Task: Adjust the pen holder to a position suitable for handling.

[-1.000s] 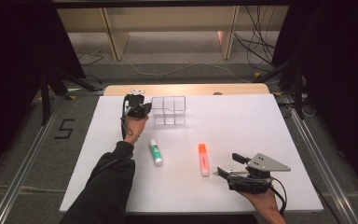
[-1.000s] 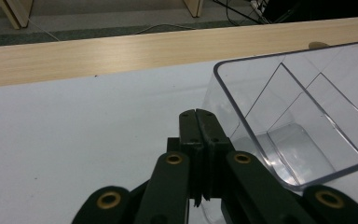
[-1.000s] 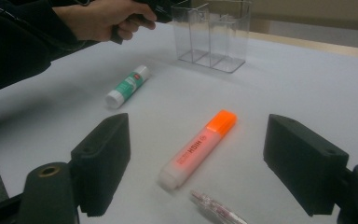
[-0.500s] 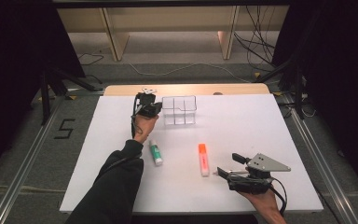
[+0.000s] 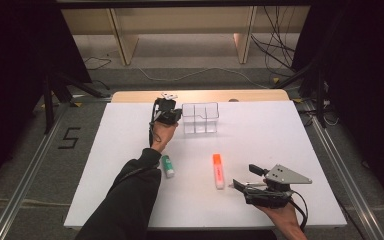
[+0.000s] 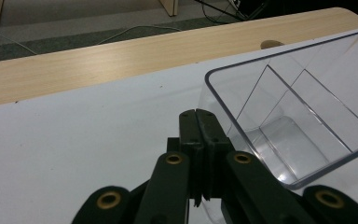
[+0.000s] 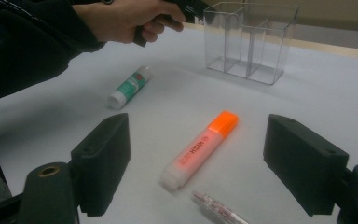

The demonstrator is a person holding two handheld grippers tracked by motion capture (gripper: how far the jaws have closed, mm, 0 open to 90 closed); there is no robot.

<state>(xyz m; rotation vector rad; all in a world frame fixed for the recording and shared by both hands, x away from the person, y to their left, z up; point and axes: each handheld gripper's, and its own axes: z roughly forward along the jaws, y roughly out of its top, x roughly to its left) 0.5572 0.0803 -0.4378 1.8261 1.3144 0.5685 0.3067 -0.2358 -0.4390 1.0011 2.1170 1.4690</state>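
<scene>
Left gripper (image 5: 169,116) closed on nothing, beside the clear organizer (image 5: 200,118); right gripper (image 7: 196,161) wide open, holding nothing.

Closed fingertips (image 6: 196,122) lie just beside the organizer's wall, upper centre of the high view; likely light, rigid, slick plastic, best nudged low or pinched over one wall; highlighter (image 5: 218,170) and glue stick (image 5: 167,165) lie lower, centre.

Lab or recording studio, not home. White table top (image 5: 280,150) at frame centre sits on light wood board (image 5: 200,95) and aluminium rail frame (image 5: 345,175). Black curtains (image 5: 10,50) hang at left and right edges. Bare grey floor beyond table, loose cables (image 5: 275,50) at upper right, black stand legs (image 5: 55,87) at upper left. Plain wooden shelving legs (image 5: 120,40) along top. Black tape figure "5" (image 5: 69,138) marks floor at middle left. Few staged items on table top, otherwise bare.
</scene>
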